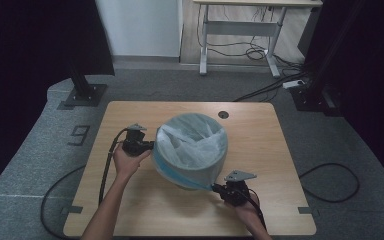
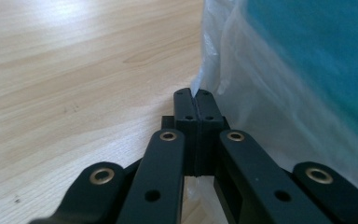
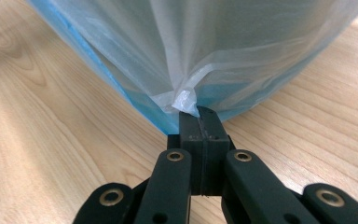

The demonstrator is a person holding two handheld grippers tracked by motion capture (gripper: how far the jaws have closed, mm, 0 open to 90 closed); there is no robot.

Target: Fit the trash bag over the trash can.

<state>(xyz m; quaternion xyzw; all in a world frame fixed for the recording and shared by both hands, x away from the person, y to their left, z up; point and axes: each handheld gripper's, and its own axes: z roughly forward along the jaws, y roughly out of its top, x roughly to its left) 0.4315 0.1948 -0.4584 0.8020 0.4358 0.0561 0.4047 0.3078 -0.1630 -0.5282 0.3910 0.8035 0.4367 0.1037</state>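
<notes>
Blue bin (image 1: 190, 172) stands mid-surface (image 1: 145, 210), tilted toward the person, a thin clear bag (image 1: 192, 142) lining it and draped over the rim. Left claw (image 1: 147, 146) closed, pinching the bag's edge at the bin's left side. Right claw (image 1: 216, 189) closed on a bunched fold of the same bag low at the near right. Opposite holds likely serve to pull the overhang down evenly and seat the liner; the tilt probably comes from that pull.
</notes>
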